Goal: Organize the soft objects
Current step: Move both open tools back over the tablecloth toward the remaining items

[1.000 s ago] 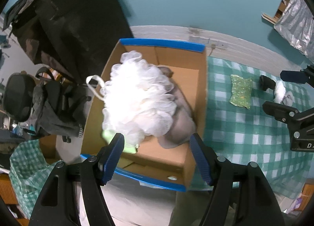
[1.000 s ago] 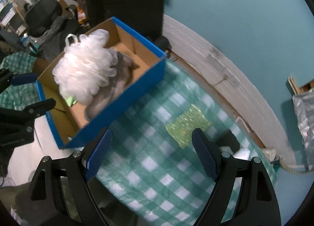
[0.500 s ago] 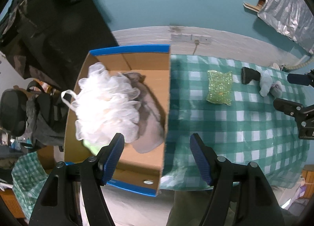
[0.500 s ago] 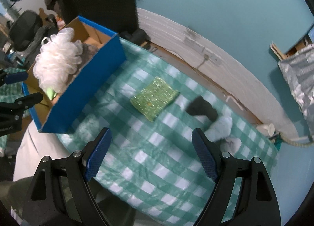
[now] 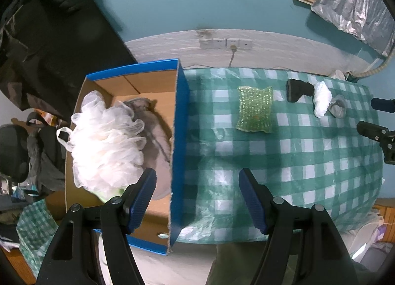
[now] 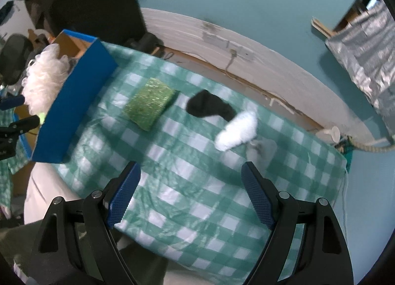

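Left view: my left tongs [image 5: 197, 196], spread and empty, have swung from over the box [image 5: 179, 136], which holds the white loofah [image 5: 106, 144], toward the tabletop [image 5: 308, 161]. Right view: my right tongs [image 6: 190, 193], spread and empty, now face the green sponge [image 6: 149, 103] and three socks [image 6: 237, 128] awaiting collection.

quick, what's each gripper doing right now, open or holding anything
Left gripper: jaws open, holding nothing.
Right gripper: jaws open, holding nothing.

white loofah [image 5: 106, 144] hides most of green item [image 5: 112, 192].
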`<state>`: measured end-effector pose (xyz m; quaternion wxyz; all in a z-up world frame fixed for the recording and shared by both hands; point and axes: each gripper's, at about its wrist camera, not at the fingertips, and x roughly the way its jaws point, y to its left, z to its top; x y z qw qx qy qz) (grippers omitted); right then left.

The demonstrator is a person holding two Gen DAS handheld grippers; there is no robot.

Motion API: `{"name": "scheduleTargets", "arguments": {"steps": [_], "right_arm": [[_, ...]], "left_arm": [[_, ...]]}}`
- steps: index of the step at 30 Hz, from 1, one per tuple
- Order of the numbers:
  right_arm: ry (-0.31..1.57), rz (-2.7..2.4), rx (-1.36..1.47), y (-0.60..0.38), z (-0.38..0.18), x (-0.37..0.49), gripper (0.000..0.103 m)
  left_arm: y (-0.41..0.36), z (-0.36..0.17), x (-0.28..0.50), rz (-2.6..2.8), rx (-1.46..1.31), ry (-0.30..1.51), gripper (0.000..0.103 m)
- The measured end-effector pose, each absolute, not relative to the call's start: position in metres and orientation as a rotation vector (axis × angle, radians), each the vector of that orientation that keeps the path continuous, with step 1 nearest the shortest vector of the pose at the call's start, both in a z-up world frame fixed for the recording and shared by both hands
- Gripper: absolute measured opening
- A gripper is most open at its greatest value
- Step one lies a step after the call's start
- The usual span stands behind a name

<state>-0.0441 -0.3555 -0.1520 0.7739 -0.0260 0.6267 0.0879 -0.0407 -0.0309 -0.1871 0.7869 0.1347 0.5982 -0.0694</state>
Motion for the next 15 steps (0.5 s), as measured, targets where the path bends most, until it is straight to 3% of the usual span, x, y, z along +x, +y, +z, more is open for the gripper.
{"name": "scheduleTargets", "arguments": {"steps": [15], "right_arm": [[1.381,0.101,0.008,-0.422,-0.179,-0.043,0.083]], "left_arm": [[-0.07,-0.201,-0.022,-0.186,0.372,1.289,0.074]]}}
